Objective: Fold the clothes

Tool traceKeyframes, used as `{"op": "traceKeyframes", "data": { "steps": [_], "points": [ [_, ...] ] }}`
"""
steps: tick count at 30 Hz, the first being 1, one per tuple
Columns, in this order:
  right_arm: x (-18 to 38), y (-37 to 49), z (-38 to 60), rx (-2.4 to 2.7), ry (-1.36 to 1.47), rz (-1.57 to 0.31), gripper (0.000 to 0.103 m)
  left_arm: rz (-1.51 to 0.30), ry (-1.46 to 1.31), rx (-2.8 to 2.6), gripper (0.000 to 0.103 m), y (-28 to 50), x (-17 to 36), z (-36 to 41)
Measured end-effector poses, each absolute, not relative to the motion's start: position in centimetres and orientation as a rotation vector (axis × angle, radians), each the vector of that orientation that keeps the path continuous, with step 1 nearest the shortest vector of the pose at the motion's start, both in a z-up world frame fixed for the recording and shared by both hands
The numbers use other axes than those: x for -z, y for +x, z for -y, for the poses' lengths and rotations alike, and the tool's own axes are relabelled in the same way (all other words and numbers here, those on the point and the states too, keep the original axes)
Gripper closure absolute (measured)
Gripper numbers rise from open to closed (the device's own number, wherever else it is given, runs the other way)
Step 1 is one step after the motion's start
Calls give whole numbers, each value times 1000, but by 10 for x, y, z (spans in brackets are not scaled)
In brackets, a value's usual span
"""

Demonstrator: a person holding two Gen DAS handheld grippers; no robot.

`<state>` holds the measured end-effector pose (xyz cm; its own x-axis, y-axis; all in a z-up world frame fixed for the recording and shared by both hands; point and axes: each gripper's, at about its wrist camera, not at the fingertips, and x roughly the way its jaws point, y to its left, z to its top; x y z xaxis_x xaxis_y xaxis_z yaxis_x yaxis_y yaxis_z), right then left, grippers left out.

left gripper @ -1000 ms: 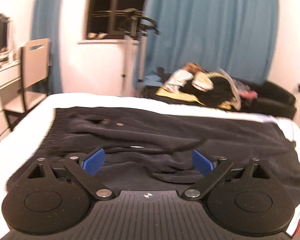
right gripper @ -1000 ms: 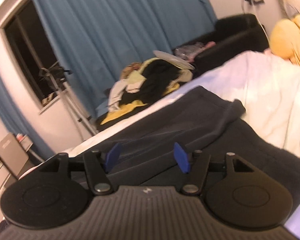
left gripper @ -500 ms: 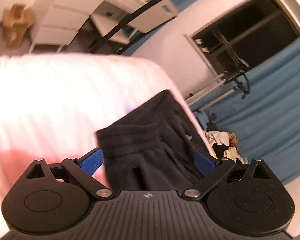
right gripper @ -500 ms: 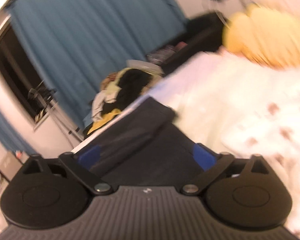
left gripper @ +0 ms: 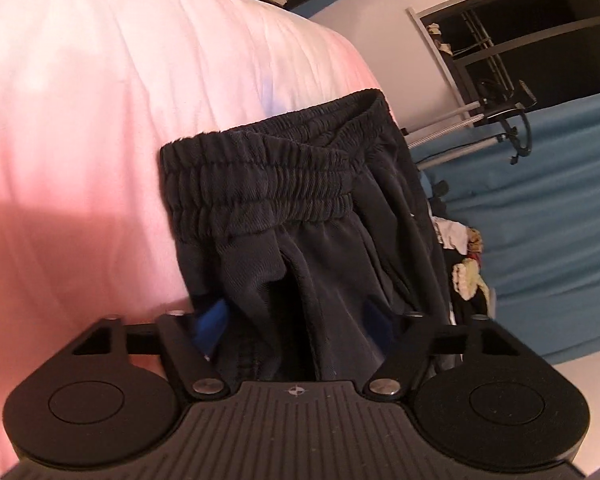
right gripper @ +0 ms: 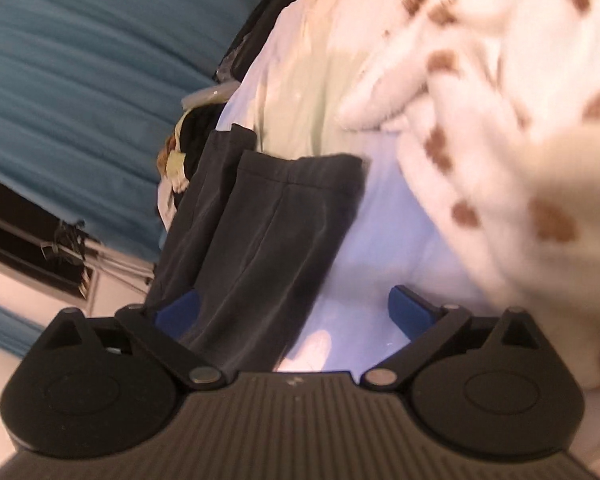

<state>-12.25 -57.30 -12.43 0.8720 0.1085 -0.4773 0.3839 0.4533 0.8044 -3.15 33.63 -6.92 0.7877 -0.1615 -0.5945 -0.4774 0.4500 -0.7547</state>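
Observation:
Dark sweatpants lie on the white bed. In the left wrist view I see their elastic waistband [left gripper: 268, 184], with the upper cloth bunched between my blue fingers. My left gripper [left gripper: 296, 320] is open around that cloth, near the waistband end. In the right wrist view the leg hems [right gripper: 296, 172] lie flat on the sheet. My right gripper [right gripper: 296, 312] is open wide, with its left finger [right gripper: 176, 312] over the leg cloth and its right finger [right gripper: 410, 308] over the bare sheet.
A white bed sheet [left gripper: 100, 120] spreads left of the waistband. A spotted fluffy blanket [right gripper: 520, 120] lies right of the hems. Blue curtains [right gripper: 80, 80], a dark window [left gripper: 532, 24] and a pile of clothes [left gripper: 464, 264] stand beyond the bed.
Both grippers have swung apart to opposite ends of the pants and tilted down close to the bed. The left now straddles the waistband cloth; the right has opened wider at the hems.

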Motion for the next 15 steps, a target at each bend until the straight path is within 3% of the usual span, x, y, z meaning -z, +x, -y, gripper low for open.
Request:
{"op": "traceKeyframes", "data": {
  "steps": [2, 4, 8, 9, 10, 15],
  "points": [
    [125, -120, 572, 180, 1091, -474, 5, -683, -1104, -243, 58, -27, 71, -336],
    [125, -115, 576, 186, 1111, -440, 19, -701, -1106, -250, 75, -30, 70, -340],
    [129, -95, 584, 226, 1121, -440, 40, -708, -1066, -237, 87, -36, 58, -345],
    [131, -89, 585, 242, 1118, -453, 58, -701, -1055, -237, 92, -37, 54, -344],
    [130, -85, 587, 261, 1109, -468, 99, -690, -1048, -232, 94, -39, 47, -343],
    [91, -81, 578, 252, 1059, -383, 99, -663, -1038, -198, 96, -45, 9, -345]
  ]
}}
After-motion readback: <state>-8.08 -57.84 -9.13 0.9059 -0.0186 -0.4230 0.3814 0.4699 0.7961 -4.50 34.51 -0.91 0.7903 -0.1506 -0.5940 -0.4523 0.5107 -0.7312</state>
